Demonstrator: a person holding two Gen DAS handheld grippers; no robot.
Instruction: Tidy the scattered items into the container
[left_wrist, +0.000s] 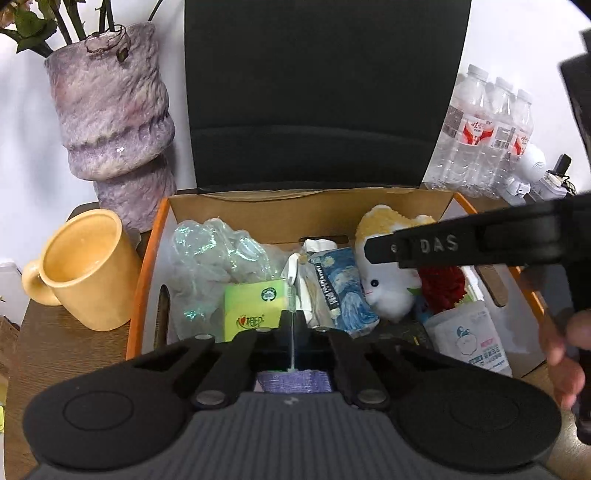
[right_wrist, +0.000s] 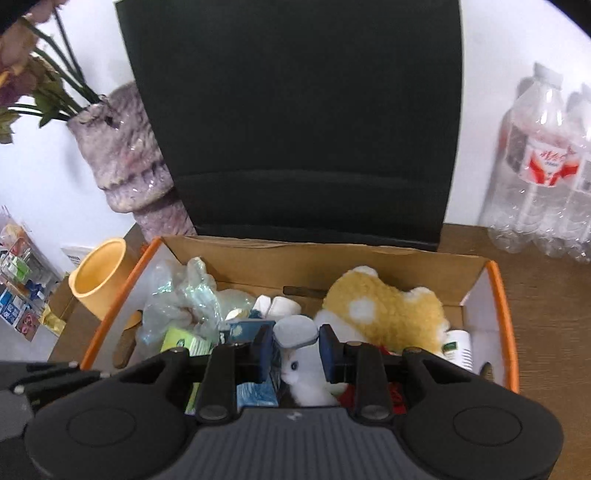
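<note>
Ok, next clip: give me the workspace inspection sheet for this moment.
Surface: brown wooden table, mostly taken up by the box.
Job's things: open cardboard box with orange rim, lid upright; inside are a green tissue pack, crumpled plastic bag, starry-print pack, plush toy, wipes pack.
Clutter: yellow mug, purple vase with stems, shrink-wrapped water bottles.
Grippers: left tongs shut on a thin clear strip over the box; right tongs open around the white plush head.
Cables: nothing seen.
Surroundings: white wall; small shelf of items at left.
</note>
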